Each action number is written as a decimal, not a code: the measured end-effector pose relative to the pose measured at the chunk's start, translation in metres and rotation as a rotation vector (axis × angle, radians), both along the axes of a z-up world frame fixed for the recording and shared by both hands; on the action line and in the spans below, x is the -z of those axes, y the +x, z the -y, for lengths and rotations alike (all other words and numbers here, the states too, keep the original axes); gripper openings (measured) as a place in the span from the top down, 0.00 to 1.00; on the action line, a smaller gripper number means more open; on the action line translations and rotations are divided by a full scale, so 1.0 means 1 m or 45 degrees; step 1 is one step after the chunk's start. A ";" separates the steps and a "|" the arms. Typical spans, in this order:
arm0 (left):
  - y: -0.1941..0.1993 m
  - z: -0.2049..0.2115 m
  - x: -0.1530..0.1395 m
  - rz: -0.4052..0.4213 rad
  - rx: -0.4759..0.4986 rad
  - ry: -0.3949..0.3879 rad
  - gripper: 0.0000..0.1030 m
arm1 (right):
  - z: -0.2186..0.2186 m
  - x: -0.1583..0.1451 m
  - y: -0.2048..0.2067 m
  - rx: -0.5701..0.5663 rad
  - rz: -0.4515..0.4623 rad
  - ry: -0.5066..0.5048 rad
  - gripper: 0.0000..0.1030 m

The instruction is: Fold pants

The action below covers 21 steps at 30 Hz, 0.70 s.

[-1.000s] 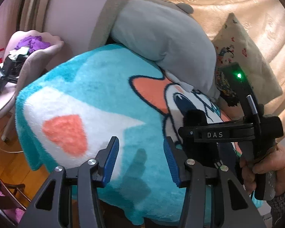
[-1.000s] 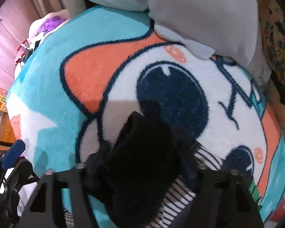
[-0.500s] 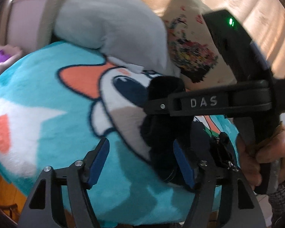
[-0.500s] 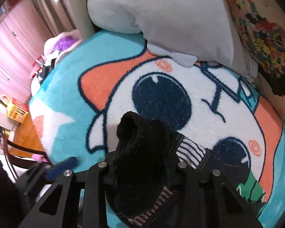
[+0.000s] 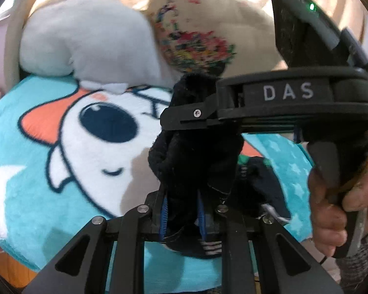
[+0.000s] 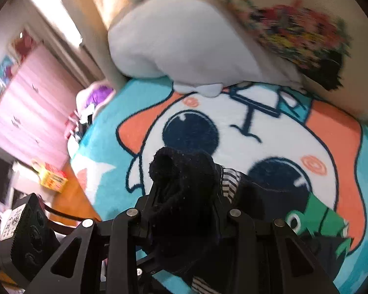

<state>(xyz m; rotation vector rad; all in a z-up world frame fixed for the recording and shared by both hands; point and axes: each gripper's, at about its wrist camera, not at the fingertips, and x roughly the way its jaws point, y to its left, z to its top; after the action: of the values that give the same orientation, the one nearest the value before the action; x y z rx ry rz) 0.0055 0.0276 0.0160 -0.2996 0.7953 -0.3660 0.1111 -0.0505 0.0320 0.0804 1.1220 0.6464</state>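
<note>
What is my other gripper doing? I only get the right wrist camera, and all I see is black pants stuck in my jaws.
Observer: The left gripper has its jaws shut on the same black pants.
Child: Is it close to mine?
Observer: Very close. In the left camera, the right gripper crosses just in front, clamped on the bunch higher up.
Child: Can you see who is holding mine?
Observer: Only a hand, wrapped round its handle at the right edge.
</note>
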 end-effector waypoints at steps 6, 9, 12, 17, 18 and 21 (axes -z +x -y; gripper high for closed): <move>-0.006 0.053 -0.021 0.035 0.140 0.003 0.81 | 0.066 -0.009 -0.012 0.120 0.000 0.178 0.64; -0.003 0.085 -0.021 0.027 0.215 0.019 0.81 | 0.107 -0.007 -0.021 0.209 0.011 0.235 0.64; -0.004 0.118 -0.016 0.028 0.285 0.068 0.81 | 0.147 0.004 -0.028 0.305 0.004 0.283 0.63; -0.007 0.142 -0.004 -0.026 0.352 0.103 0.79 | 0.200 0.038 -0.038 0.448 -0.042 0.345 0.51; -0.009 0.140 -0.004 -0.037 0.366 0.097 0.77 | 0.209 0.044 -0.041 0.482 -0.044 0.350 0.45; -0.017 0.125 -0.009 -0.052 0.375 0.066 0.65 | 0.235 0.048 -0.049 0.575 0.007 0.331 0.42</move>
<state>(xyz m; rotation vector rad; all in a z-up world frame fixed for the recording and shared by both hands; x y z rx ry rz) -0.0114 -0.0977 0.0254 -0.1408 0.8899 -0.6160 0.0619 -0.2855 -0.0162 0.5394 0.9655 0.3818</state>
